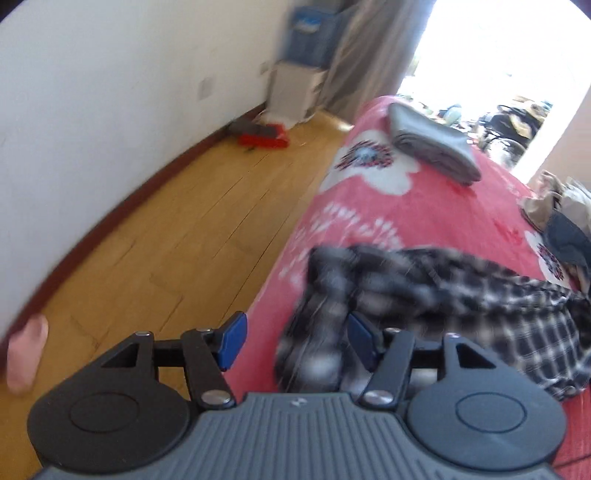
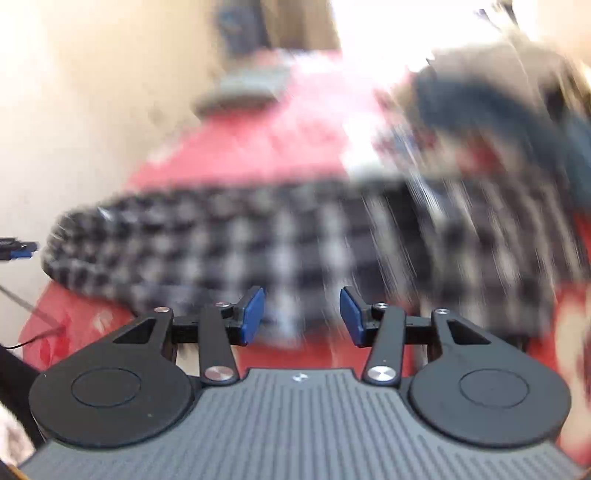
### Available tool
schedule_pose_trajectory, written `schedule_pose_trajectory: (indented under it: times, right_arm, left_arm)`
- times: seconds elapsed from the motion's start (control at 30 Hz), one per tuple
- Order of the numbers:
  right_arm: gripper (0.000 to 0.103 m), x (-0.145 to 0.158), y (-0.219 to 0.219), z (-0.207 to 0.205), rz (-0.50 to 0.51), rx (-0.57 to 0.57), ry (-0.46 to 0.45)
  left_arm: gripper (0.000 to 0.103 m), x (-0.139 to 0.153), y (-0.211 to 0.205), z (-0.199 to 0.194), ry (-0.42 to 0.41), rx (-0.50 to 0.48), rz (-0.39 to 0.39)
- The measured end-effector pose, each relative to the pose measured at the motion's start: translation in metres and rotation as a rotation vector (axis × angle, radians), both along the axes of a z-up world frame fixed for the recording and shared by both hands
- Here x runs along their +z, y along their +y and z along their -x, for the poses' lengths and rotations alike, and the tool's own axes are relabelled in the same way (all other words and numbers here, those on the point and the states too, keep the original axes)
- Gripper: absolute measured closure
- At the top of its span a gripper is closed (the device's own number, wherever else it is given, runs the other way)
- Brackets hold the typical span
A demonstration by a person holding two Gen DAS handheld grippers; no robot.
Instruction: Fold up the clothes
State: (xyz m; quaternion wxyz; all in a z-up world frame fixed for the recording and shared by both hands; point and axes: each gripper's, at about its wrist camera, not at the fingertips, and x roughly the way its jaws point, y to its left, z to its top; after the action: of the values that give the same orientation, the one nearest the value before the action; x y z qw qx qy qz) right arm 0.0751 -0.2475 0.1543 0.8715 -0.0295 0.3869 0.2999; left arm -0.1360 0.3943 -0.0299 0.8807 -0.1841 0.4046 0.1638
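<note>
No legible text, number or brand name is found in either view. A small pale emblem [image 1: 296, 402] is seen moulded at the front edge of the left gripper's ribbed grey housing, and a like emblem [image 2: 300, 377] is seen on the right gripper's housing; neither can be read as letters. A blue container [image 1: 308, 35] standing by the far wall in the left wrist view bears a pale patch, which is too blurred to be read. The right wrist view is heavily smeared, and no print is made out on any surface there.
</note>
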Motion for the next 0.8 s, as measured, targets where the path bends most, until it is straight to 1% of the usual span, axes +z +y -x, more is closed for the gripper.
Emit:
schedule_pose_trajectory:
  times: [0.07,0.1,0.2,0.27,0.33,0.4,0.47,0.5,0.53,0.57,0.6,0.63,0.73,0.8]
  right_arm:
    - [0.059,-0.002,0.042,-0.014,-0.016,0.12,-0.085]
    - [0.059,-0.007,0.067,-0.022,0.003,0.193,-0.126]
    - [0.06,-0.025,0.14,-0.038,0.093,0.41,-0.254]
    - [0.061,-0.041,0.176,-0.035,0.143,0.532,-0.318]
    - [0.061,-0.058,0.207,-0.034,0.194,0.628,-0.376]
    - [0.06,-0.074,0.235,-0.034,0.239,0.72,-0.422]
    - [0.061,-0.091,0.251,-0.034,0.266,0.791,-0.432]
    - [0.061,-0.099,0.258,-0.036,0.284,0.812,-0.436]
    - [0.065,-0.105,0.264,-0.036,0.303,0.825,-0.441]
    - [0.071,-0.11,0.269,-0.038,0.316,0.824,-0.438]
    - [0.089,-0.114,0.272,-0.044,0.32,0.819,-0.427]
    - [0.098,-0.116,0.274,-0.049,0.316,0.809,-0.415]
    - [0.1,-0.113,0.275,-0.064,0.244,0.757,-0.411]
    - [0.1,-0.111,0.277,-0.078,0.195,0.727,-0.389]
  left_arm:
    - [0.043,0.002,-0.02,-0.036,0.012,-0.13,-0.07]
    - [0.043,0.001,-0.033,-0.053,0.028,-0.209,-0.117]
    - [0.042,-0.017,-0.082,-0.091,0.104,-0.469,-0.317]
    - [0.042,-0.033,-0.108,-0.099,0.137,-0.598,-0.441]
    - [0.043,-0.049,-0.121,-0.104,0.157,-0.657,-0.54]
    - [0.046,-0.062,-0.127,-0.11,0.178,-0.675,-0.598]
    - [0.058,-0.07,-0.122,-0.115,0.188,-0.638,-0.587]
    - [0.061,-0.073,-0.119,-0.118,0.191,-0.615,-0.574]
    - [0.065,-0.074,-0.114,-0.12,0.186,-0.588,-0.551]
    - [0.07,-0.074,-0.11,-0.121,0.173,-0.558,-0.519]
    - [0.073,-0.073,-0.105,-0.122,0.16,-0.53,-0.494]
    - [0.078,-0.07,-0.101,-0.121,0.146,-0.502,-0.473]
    - [0.085,-0.065,-0.092,-0.12,0.124,-0.438,-0.414]
    - [0.087,-0.063,-0.088,-0.121,0.118,-0.406,-0.386]
